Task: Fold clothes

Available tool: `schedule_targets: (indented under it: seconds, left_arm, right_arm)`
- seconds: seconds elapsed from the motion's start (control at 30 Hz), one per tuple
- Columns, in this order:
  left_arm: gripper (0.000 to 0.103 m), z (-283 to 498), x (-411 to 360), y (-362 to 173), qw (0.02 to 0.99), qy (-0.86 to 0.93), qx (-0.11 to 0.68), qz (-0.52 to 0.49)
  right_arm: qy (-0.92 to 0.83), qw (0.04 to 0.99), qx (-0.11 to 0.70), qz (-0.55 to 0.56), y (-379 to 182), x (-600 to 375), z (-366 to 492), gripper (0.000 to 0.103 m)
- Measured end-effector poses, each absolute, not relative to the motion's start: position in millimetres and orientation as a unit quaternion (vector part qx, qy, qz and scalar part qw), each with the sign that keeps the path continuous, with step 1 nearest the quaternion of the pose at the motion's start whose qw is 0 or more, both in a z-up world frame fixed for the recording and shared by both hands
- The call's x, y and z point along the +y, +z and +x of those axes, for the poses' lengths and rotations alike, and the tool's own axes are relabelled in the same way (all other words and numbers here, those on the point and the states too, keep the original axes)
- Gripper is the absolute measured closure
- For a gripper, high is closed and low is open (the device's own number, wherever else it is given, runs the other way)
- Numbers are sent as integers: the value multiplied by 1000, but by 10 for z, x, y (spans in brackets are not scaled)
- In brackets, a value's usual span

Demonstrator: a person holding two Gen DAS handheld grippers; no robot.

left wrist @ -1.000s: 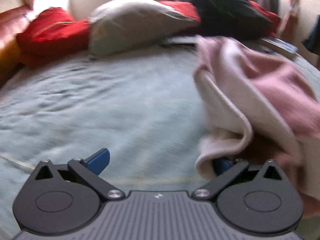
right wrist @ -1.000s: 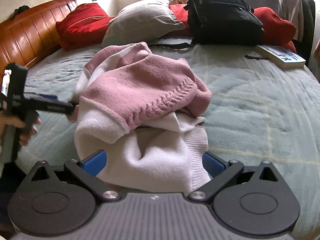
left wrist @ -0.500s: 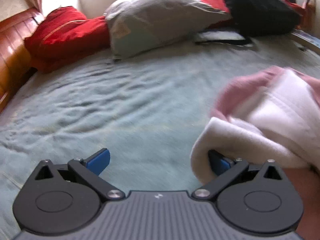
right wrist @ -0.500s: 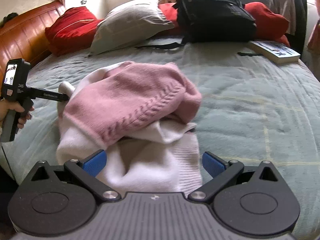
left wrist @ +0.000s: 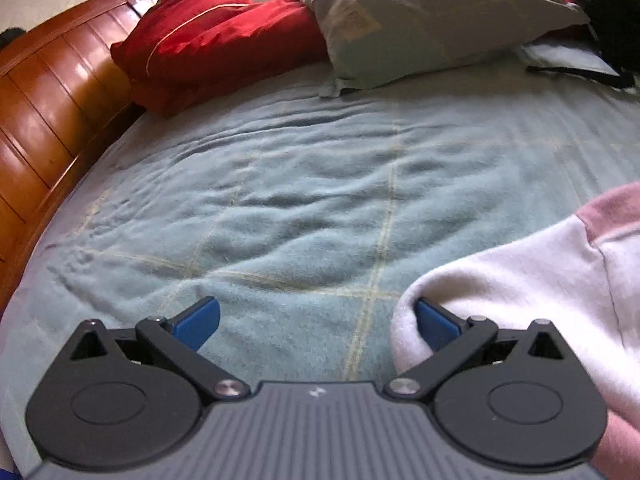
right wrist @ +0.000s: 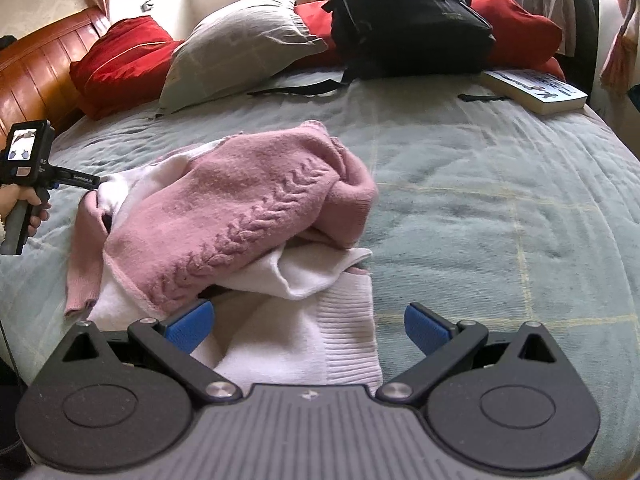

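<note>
A pink and white knitted sweater (right wrist: 240, 216) lies crumpled on the blue-green bedspread (right wrist: 480, 208). Its pink cable-knit part is on top and its white ribbed hem (right wrist: 344, 344) is nearest me. My right gripper (right wrist: 308, 318) stands open just over that hem, with nothing pinched between its fingers. In the left wrist view my left gripper (left wrist: 316, 314) is open over bare bedspread (left wrist: 300, 208). A white fold of the sweater (left wrist: 520, 280) drapes against its right finger (left wrist: 434, 318). The right wrist view shows the left gripper (right wrist: 76, 178) in a hand at the sweater's left edge.
Red pillows (right wrist: 120, 60), a grey pillow (right wrist: 240, 48) and a black backpack (right wrist: 408, 20) line the head of the bed. A book (right wrist: 536, 90) lies at the far right. A wooden headboard (left wrist: 48, 120) runs along the left.
The sweater has dropped from a raised bunch to a flatter heap on the bed. My left gripper swung left and lower, so the garment now fills only its right edge.
</note>
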State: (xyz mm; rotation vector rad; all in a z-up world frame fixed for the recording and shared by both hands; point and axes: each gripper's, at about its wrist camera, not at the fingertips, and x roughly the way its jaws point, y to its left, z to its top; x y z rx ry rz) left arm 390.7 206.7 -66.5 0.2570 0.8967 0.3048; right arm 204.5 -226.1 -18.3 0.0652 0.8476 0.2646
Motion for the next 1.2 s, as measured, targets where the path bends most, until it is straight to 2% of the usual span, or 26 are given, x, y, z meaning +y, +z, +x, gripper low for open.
schedule_targets:
  seconds: [0.47, 0.77, 0.9, 1.2]
  left_arm:
    - [1, 3397, 1956, -331, 892, 91, 424, 124]
    - [1, 2872, 1608, -250, 891, 18, 437, 123]
    - [1, 2607, 1364, -212, 892, -28, 436, 118]
    - [1, 2322, 806, -293, 888, -103, 436, 105]
  right_arm:
    - [152, 900, 407, 31, -124, -2115, 1865, 0]
    - [162, 896, 412, 35, -107, -2083, 1709, 0]
    - [172, 879, 441, 51, -95, -2035, 1642, 0]
    - [206, 876, 434, 40, -33, -1846, 1429, 0]
